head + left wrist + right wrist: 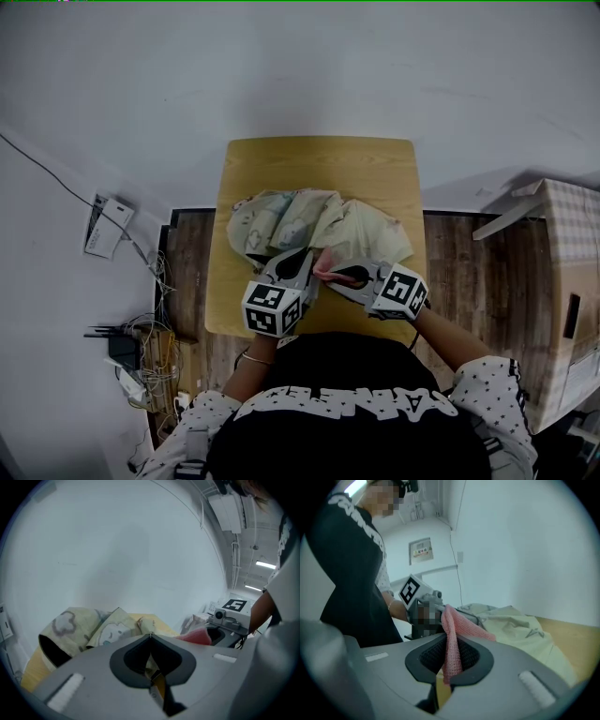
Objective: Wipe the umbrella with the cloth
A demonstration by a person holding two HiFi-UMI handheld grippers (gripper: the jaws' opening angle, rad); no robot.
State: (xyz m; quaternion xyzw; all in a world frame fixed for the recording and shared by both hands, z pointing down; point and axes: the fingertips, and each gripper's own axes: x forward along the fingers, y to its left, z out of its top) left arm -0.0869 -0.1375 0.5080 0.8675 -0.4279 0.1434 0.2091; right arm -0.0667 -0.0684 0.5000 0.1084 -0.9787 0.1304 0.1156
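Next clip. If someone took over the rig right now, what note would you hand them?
Grips: left gripper shut, pinching the umbrella at its near edge; right gripper shut on the pink cloth, close beside the left one.
Things: umbrella collapsed and crumpled on the table.
Done: both grips set; how much is already wiped cannot be told.
Left: rub the cloth over the fabric while the left gripper holds it.

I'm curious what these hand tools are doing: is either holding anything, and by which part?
The right gripper pinches the pink cloth near one end. The left gripper is shut at the umbrella's edge; whether it grips the fabric is unclear.
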